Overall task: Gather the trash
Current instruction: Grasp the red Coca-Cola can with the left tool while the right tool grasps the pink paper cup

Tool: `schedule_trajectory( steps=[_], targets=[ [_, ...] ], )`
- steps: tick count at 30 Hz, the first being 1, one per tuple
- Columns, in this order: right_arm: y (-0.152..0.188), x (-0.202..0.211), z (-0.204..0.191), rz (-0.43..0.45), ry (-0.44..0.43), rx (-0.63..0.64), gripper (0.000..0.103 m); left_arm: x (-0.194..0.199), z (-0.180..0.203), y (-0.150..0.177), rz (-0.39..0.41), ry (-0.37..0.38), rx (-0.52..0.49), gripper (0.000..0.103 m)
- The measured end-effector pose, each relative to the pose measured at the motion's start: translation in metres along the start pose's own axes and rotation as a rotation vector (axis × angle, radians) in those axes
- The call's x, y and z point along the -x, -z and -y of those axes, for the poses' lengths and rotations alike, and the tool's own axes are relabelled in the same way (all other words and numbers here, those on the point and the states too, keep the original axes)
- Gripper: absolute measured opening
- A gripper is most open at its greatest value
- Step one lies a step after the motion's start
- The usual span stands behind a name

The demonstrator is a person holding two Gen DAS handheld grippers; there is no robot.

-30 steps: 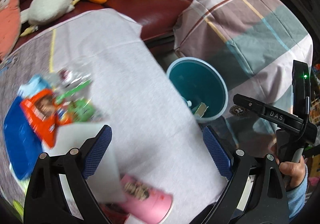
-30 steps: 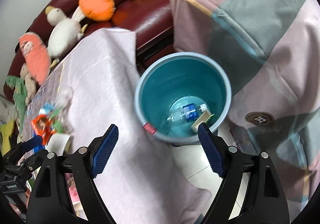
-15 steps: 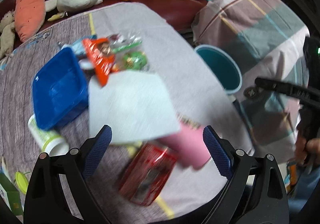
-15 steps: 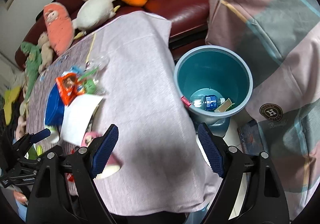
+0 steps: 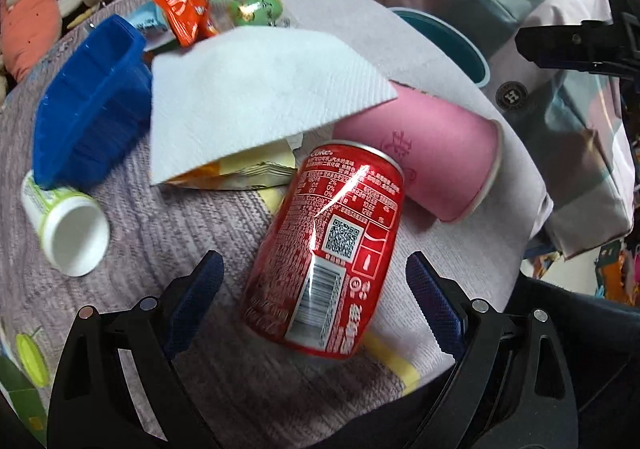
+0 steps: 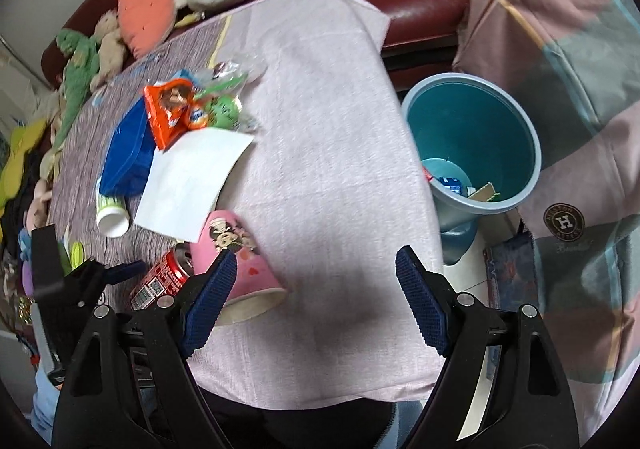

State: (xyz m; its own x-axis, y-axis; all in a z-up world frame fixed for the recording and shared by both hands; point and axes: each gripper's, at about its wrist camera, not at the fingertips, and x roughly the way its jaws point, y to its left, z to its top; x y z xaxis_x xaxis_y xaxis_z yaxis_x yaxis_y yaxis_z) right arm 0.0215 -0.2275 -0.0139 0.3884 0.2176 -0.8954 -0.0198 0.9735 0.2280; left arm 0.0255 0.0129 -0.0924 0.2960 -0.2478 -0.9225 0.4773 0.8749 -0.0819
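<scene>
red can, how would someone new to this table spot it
On the cloth-covered table, look at the near edge of the trash pile. The red can lies on its side against the pink paper cup, just below the white napkin; it is the only shiny metal thing there.

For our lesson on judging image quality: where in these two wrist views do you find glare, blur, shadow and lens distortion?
Left wrist view: bright glare streak on the red can; blue tray smeared by blur; edges bowed by the fisheye lens. Right wrist view: soft dark shadow on the pink cloth between the fingers; mild blur on the wrappers; corners black.
</scene>
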Motion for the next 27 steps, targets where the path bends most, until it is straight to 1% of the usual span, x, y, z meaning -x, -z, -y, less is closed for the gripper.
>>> schedule_trajectory(
  steps=[1, 2, 3, 6, 9, 16, 18, 21, 24, 27],
  targets=[
    [0.000, -0.002, -0.005, -0.009, 0.001, 0.009, 0.078, -0.002, -0.002, 0.000, 0.011, 0.004, 0.005, 0.092],
    [0.000, -0.004, -0.007, -0.013, 0.000, 0.013, 0.078, -0.004, -0.005, 0.001, 0.028, 0.013, 0.015, 0.088],
    [-0.001, -0.005, -0.010, -0.020, -0.002, 0.018, 0.078, -0.004, -0.008, 0.002, 0.037, 0.029, 0.028, 0.070],
    [0.000, -0.013, -0.021, -0.046, -0.014, 0.044, 0.078, 0.001, -0.016, 0.008, 0.069, 0.057, 0.060, 0.069],
    [0.000, -0.022, -0.037, -0.073, -0.030, 0.088, 0.078, 0.009, -0.029, 0.016, 0.082, 0.084, 0.094, 0.069],
    [0.000, -0.049, -0.079, -0.135, -0.047, 0.215, 0.078, 0.023, -0.064, 0.035, 0.094, 0.096, 0.171, 0.070],
    [0.000, -0.062, -0.086, -0.170, -0.046, 0.236, 0.078, 0.025, -0.074, 0.039, 0.093, 0.102, 0.194, 0.070],
    [0.001, -0.077, -0.092, -0.206, -0.043, 0.251, 0.078, 0.024, -0.077, 0.044, 0.091, 0.106, 0.211, 0.070],
    [0.004, -0.089, -0.090, -0.237, -0.037, 0.245, 0.078, 0.021, -0.075, 0.039, 0.084, 0.105, 0.218, 0.071],
    [0.007, -0.093, -0.085, -0.250, -0.045, 0.236, 0.078, 0.019, -0.071, 0.037, 0.081, 0.086, 0.212, 0.071]
  ],
)
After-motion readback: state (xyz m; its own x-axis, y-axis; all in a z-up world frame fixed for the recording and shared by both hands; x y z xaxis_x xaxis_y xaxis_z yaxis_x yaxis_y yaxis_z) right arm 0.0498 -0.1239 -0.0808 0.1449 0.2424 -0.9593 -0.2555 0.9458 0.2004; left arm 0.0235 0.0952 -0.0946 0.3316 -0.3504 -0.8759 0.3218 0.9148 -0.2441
